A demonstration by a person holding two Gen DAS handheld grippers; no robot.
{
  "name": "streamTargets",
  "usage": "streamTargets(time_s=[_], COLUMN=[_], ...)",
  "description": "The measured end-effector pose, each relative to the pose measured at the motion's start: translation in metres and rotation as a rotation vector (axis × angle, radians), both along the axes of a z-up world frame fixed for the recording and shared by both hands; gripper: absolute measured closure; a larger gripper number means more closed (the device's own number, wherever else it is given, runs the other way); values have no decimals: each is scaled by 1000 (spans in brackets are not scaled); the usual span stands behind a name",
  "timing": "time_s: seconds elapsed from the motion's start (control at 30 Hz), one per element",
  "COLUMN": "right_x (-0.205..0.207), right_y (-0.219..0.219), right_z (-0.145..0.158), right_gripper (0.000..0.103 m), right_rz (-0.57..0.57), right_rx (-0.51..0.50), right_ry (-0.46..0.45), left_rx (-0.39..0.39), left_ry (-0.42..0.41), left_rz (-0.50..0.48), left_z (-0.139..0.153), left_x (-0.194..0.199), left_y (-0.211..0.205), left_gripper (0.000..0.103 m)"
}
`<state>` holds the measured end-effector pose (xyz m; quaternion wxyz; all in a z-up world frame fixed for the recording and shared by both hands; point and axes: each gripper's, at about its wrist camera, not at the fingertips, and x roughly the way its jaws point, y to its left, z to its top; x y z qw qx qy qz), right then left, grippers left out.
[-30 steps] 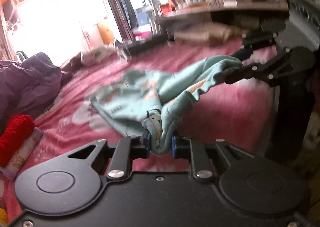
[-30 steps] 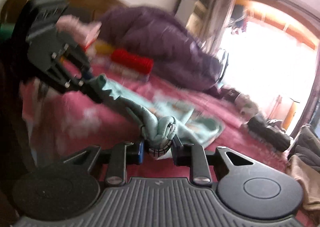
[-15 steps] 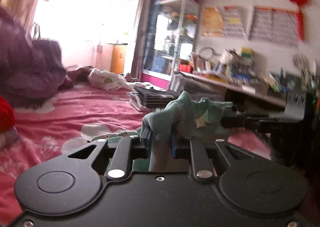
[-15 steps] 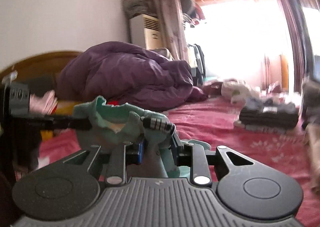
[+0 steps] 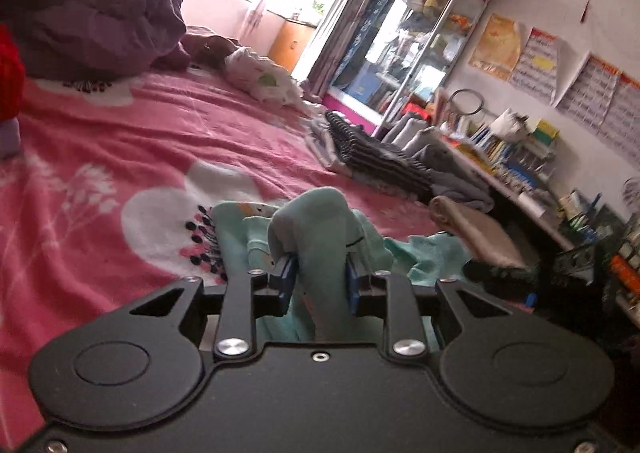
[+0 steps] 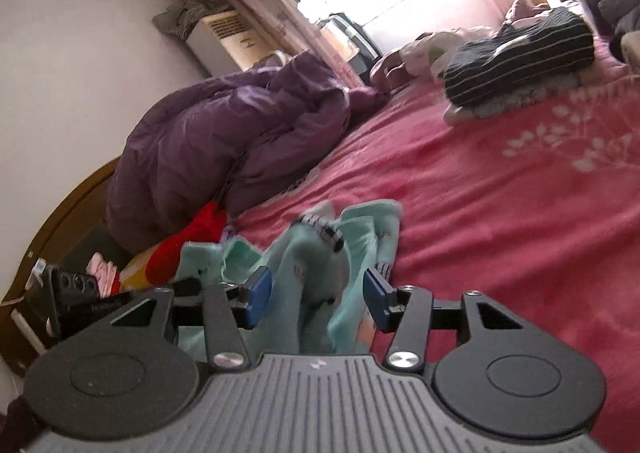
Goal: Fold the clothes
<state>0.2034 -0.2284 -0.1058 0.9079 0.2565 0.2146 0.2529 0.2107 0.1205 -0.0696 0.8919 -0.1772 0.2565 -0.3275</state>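
left gripper (image 5: 318, 279) is pinching a bunched fold of the mint garment (image 5: 320, 221), pads pressed on the cloth | right gripper (image 6: 316, 295) is standing spread, pads clear of the fabric between them | garment is lying crumpled on the pink bedspread (image 6: 500, 213), well short of the striped folded stack (image 6: 520, 53), purple duvet (image 6: 224, 133) beyond

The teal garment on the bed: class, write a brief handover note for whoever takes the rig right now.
Left tool: shut on the teal garment.
Right tool: open, fabric lying loose between its fingers.
Garment: bunched low over the pink bedsheet.
Done: a folded striped stack sits farther back.
Left: lay the garment flat, fold it, add it to the stack.
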Motion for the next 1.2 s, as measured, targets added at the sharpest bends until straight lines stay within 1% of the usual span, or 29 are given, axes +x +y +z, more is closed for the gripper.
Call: streamTargets(time_s=[0.03,0.07,0.1,0.2,0.27,0.3,0.43,0.57,0.7,0.77,0.87,0.97,1.0,1.03,1.07,1.1,1.13,1.2], right_x=[2,4,5,11,14,17,37,57,76,84,89,87,85,82,79,76,71,60], right_y=[2,4,5,11,14,15,5,-3,-3,-3,-4,-3,-2,-2,-1,-1,0,1], right_z=[2,4,6,13,17,18,7,-6,-20,-30,-40,-39,-37,-35,-33,-30,-26,-17], right_gripper=[64,82,84,88,93,93,93,93,94,94,95,93,93,90,86,85,82,77], right_rz=[7,13,20,40,53,55,16,-17,-24,-42,-52,-49,-42,-39,-40,-39,-41,-54], right_rx=[-4,-8,-13,-25,-34,-33,17,70,89,94,103,103,102,102,101,94,79,15], right_ry=[-11,-21,-32,-64,-86,-91,-64,-39,-14,26,70,70,57,46,40,36,28,-1], left_rx=[-8,-15,-22,-40,-48,-55,-89,-102,-99,-77,-24,-20,-13,-4,1,5,12,46], left_ry=[-5,-12,-19,-41,-46,-47,-32,-9,49,91,132,109,89,68,39,8,-24,-85], left_rz=[4,7,11,31,48,56,74,78,94,107,111,118,127,136,143,149,152,143], left_z=[0,1,1,6,7,7,2,-5,-19,-26,-34,-27,-21,-15,-8,-1,7,18], left_x=[0,0,0,6,13,20,45,70,91,101,108,102,97,92,85,78,68,50], left_y=[0,0,0,-3,-3,-3,0,0,4,1,-6,-4,-3,-2,-1,1,3,3], left_gripper=[80,80,84,86,87,88,89,89,89,89,89,84,77,71,70,64,60,60])
